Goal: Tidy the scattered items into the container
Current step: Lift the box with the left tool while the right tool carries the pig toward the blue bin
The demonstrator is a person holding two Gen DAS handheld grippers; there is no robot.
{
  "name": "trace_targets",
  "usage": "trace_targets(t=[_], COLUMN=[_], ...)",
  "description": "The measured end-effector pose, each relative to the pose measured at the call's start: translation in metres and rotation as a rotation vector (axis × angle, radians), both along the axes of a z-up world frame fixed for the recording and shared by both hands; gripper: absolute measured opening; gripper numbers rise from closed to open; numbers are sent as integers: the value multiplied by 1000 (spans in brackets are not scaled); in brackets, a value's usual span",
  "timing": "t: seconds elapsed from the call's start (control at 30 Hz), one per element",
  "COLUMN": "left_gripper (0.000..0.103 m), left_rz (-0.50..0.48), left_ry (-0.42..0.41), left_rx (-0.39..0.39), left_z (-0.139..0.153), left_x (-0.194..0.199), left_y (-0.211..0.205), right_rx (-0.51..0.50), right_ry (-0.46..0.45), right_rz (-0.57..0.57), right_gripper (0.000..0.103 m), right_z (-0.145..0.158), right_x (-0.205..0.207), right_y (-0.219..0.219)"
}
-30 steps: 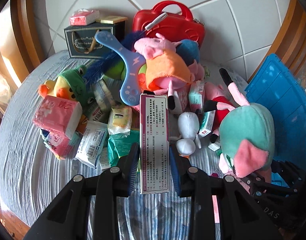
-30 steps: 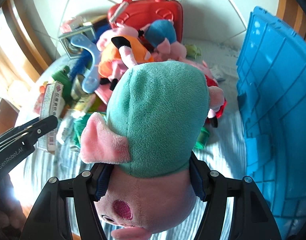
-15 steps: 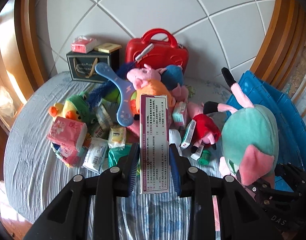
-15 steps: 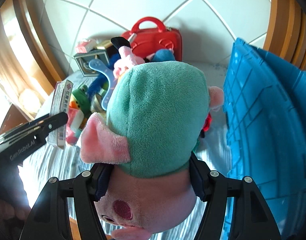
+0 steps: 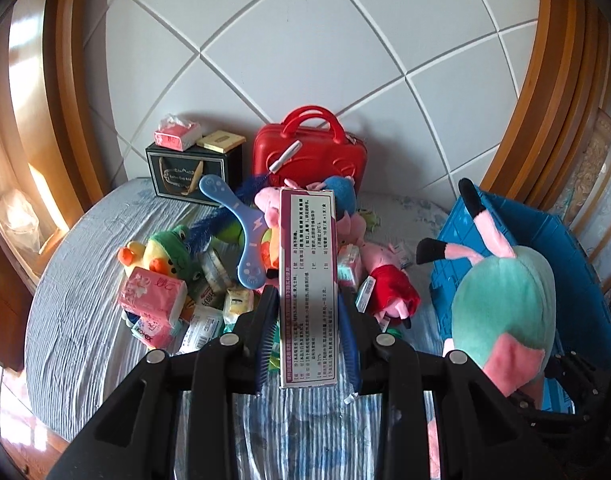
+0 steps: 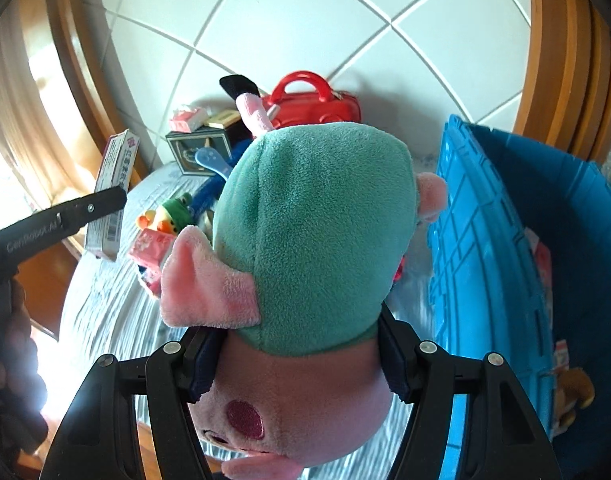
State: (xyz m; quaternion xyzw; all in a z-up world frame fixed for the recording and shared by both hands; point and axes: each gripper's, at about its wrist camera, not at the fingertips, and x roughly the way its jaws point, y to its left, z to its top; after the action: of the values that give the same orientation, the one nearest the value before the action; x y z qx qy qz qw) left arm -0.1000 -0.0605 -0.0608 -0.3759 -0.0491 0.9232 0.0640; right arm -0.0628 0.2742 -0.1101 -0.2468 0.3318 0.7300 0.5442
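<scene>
Open blue bin [image 6: 577, 216] beside toy pile [image 5: 233, 264]

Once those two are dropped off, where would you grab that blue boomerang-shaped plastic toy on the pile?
I'd take the blue boomerang-shaped plastic toy by its upper arm, near the rounded tip, coming down from above. It is thin and flat, and that end juts clear of the pile, so fingers could close across its narrow width. Its lower end lies among packets and plush toys, leaving less room.

This is a home bedroom. A bed [image 5: 85, 320] with a striped blue-grey sheet stands against a white padded headboard wall [image 5: 305, 60] framed in wood, and plush toys [image 5: 173, 252], tissue packs [image 5: 151, 296] and a red toy suitcase [image 5: 309, 160] lie scattered over it beside a blue storage crate [image 6: 505, 240].
</scene>
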Motion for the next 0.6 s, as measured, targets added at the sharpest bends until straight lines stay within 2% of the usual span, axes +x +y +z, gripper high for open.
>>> trace_targets(t=[0.23, 0.6], left_gripper=[29, 29], left_rz=[6, -59], left_ry=[42, 97], left_rx=[-19, -17], left_z=[26, 60], left_x=[13, 28], left_y=[14, 70], right_rx=[44, 110], right_ry=[32, 73], right_rz=[12, -29], right_gripper=[67, 67], right_z=[21, 59], right_x=[13, 65], right_y=[-9, -28])
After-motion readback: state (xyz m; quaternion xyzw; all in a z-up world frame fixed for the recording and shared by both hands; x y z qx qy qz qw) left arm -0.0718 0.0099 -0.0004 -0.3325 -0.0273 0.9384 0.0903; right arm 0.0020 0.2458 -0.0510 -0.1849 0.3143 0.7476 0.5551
